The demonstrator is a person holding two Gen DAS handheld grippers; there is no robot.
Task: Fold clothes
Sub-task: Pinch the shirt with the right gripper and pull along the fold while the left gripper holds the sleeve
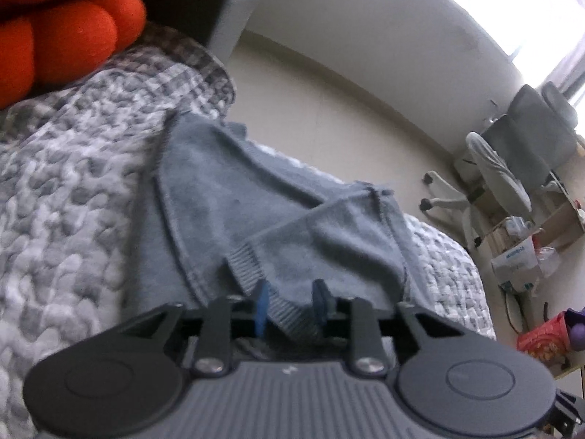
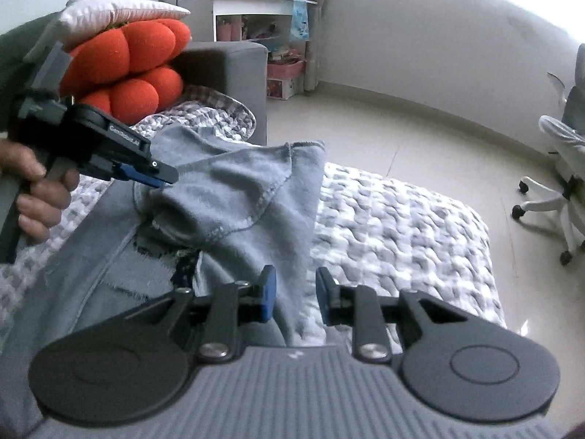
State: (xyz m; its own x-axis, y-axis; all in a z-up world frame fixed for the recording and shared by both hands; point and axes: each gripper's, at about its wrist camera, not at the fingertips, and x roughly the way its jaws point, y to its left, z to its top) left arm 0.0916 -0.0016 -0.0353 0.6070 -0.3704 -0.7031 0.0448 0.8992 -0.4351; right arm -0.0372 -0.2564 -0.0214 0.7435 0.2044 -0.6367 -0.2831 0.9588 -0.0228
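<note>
Left wrist view: we look along the left gripper [image 1: 290, 301] onto a grey-blue garment [image 1: 226, 197] spread over a knitted grey-and-white blanket [image 1: 65, 219]. A ribbed cuff [image 1: 248, 267] of the garment runs back between the two blue pads. The jaws stand partly apart with the cuff lying in the gap; we cannot tell whether the pads actually press on it. The sleeve runs from the jaws away and to the upper right; the body of the garment lies ahead and to the left. An orange cushion [image 1: 62, 36] sits at the far left.

Right wrist view: the right gripper [image 2: 294, 294] hangs over the near edge of the garment [image 2: 241, 190]. Its pads are spread, cloth visible below the gap, nothing pinched. The left gripper [image 2: 161, 179] enters from the left, held by a hand [image 2: 40, 190], tips at a raised fold of the sleeve, so that fold appears lifted from its end. A seam [image 2: 270, 197] runs diagonally away from us.

Judgement: the fold turns on the sleeve's long axis, leading from the left jaws across the body. The left hand is nearer the sleeve end; the right is nearer the hem side.
</note>
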